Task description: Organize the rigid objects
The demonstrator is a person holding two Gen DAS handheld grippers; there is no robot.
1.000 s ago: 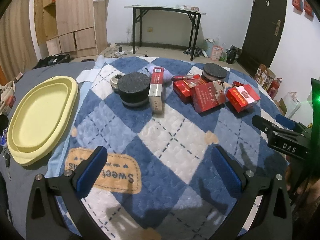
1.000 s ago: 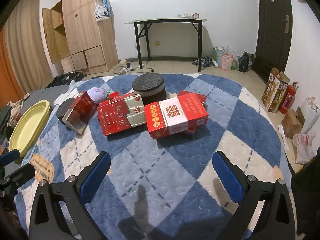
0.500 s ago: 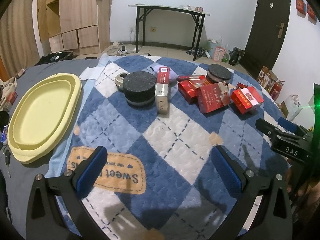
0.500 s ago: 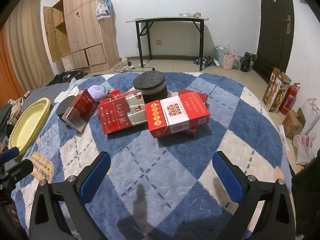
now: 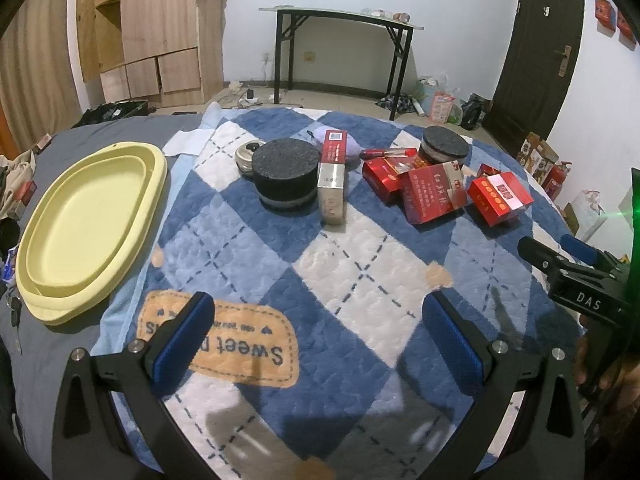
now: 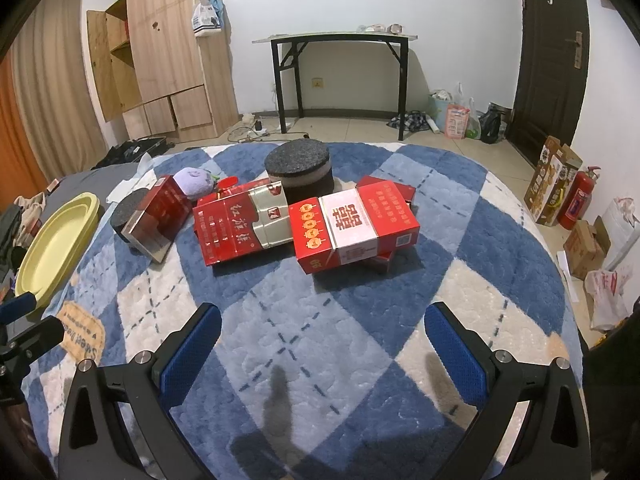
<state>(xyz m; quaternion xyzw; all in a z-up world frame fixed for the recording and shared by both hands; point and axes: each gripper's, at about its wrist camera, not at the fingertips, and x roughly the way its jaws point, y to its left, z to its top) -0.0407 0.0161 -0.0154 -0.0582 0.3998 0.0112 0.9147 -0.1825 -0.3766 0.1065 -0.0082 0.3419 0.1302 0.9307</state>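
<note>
Several red boxes lie on a blue and white checked blanket [image 5: 340,272]. A red and white box [image 6: 354,226] rests on another red box, beside a red and silver box [image 6: 244,226]. A tall red and silver box [image 5: 332,176] leans against a black round tin [image 5: 286,174]. A second black round tin [image 6: 300,172] stands behind the boxes. A yellow oval tray [image 5: 86,220] lies at the left. My left gripper [image 5: 320,344] is open and empty above the blanket's near part. My right gripper [image 6: 324,352] is open and empty, short of the boxes.
A purple plush toy [image 6: 194,180], a small silver tin [image 5: 250,154] and a red pen [image 5: 388,153] lie among the boxes. A black table [image 6: 340,76], a wooden cabinet [image 6: 160,52] and a dark door [image 6: 548,60] stand behind. Boxes and a fire extinguisher [image 6: 576,198] are on the floor at right.
Both grippers have drawn back a little and risen; the objects look slightly farther and more of the blanket shows. Nothing on the blanket has moved.
</note>
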